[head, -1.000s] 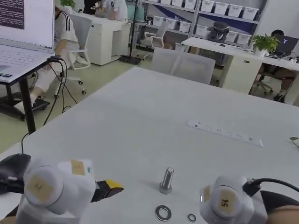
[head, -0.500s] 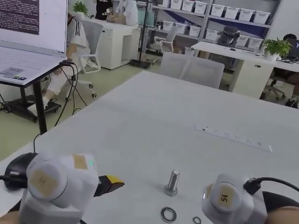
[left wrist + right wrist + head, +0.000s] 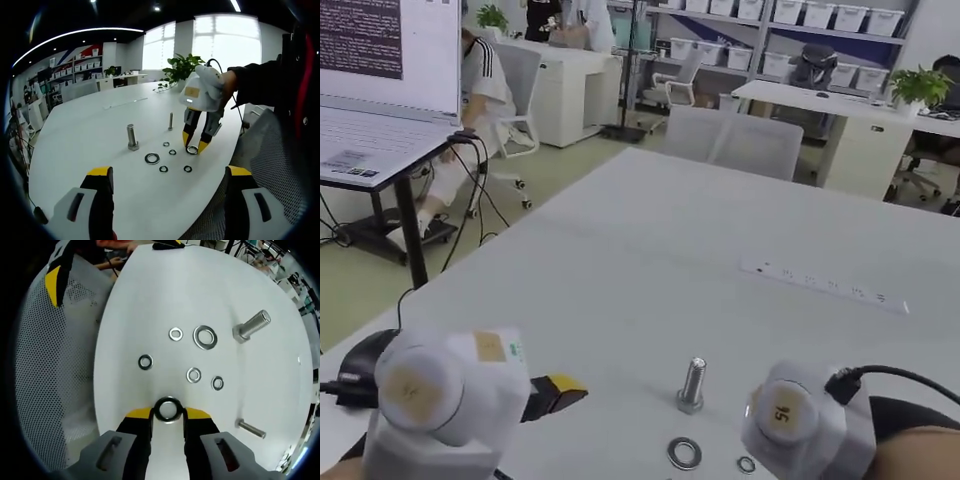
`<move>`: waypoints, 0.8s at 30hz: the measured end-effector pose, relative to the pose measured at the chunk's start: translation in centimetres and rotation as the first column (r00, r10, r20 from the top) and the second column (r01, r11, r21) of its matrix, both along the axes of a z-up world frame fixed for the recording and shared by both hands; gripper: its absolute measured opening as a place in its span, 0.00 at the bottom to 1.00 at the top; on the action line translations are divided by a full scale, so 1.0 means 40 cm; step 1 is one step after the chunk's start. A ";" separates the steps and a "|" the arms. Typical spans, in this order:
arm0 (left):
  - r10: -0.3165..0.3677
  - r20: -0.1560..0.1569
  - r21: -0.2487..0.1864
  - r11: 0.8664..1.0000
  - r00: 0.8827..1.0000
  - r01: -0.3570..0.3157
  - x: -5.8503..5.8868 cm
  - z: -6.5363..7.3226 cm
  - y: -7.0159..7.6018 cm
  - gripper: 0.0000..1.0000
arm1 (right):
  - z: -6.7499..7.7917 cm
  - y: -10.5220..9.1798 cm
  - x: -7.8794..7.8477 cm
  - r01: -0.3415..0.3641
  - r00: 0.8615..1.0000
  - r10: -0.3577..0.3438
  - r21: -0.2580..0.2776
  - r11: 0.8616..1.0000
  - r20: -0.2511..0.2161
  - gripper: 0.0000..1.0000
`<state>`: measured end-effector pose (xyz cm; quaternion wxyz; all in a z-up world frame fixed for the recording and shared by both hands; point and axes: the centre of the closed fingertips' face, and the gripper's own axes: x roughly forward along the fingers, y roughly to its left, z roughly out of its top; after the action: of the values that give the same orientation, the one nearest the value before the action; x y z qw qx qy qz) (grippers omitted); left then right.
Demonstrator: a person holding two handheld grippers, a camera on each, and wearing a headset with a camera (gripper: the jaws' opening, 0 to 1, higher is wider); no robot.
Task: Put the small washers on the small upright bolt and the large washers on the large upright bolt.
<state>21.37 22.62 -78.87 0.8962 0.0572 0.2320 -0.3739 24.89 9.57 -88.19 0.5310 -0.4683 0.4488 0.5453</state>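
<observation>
The large upright bolt (image 3: 692,384) (image 3: 132,137) (image 3: 250,326) stands mid-table, the thin small bolt (image 3: 170,121) (image 3: 251,429) beyond it. A large washer (image 3: 684,453) (image 3: 152,158) (image 3: 205,336) and several small washers (image 3: 163,168) (image 3: 194,374) lie flat near them. My right gripper (image 3: 167,415) (image 3: 194,143) (image 3: 800,428) points down at the table, its yellow fingertips shut on a washer (image 3: 167,410) (image 3: 192,149) that rests on the tabletop. My left gripper (image 3: 167,172) (image 3: 555,392) hovers open off to the side, nothing between its jaws.
A white power strip (image 3: 825,285) lies farther back on the white table (image 3: 620,260). A black device (image 3: 360,357) sits at the table's left edge. A mesh chair (image 3: 45,370) stands by the near edge. Desks, chairs and people fill the room behind.
The head camera has drifted a little. My right gripper has sunk slightly lower and rolled in the head view. The left gripper has barely moved.
</observation>
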 end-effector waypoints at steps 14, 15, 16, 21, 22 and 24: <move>0.037 0.047 -0.015 0.999 0.998 -0.037 0.038 0.010 0.021 0.92 | 0.003 -0.002 -0.004 0.009 1.000 -0.009 0.014 1.000 0.007 0.26; 0.038 0.048 -0.015 0.999 0.998 -0.038 0.039 0.010 0.022 0.92 | 0.003 -0.002 -0.004 0.008 1.000 -0.008 0.014 1.000 0.006 0.26; 0.040 0.049 -0.016 0.999 0.998 -0.040 0.043 0.007 0.025 0.92 | 0.003 -0.001 -0.004 0.005 1.000 -0.005 0.014 1.000 0.007 0.25; 0.036 0.041 -0.010 0.999 0.999 -0.035 0.060 -0.016 0.029 0.92 | 0.001 0.000 -0.003 0.006 1.000 -0.006 0.000 1.000 0.006 0.25; 0.035 0.040 -0.009 0.999 0.999 -0.035 0.062 -0.018 0.030 0.92 | 0.001 0.001 -0.003 0.008 1.000 -0.008 -0.003 1.000 0.006 0.25; 0.038 0.037 -0.013 0.999 0.999 -0.038 0.072 -0.025 0.036 0.92 | 0.001 0.001 -0.001 0.017 1.000 -0.017 -0.006 1.000 0.005 0.25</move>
<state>24.24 24.05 -79.87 0.9076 0.0540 0.2141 -0.3570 24.84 9.61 -88.16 0.5353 -0.4676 0.4531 0.5380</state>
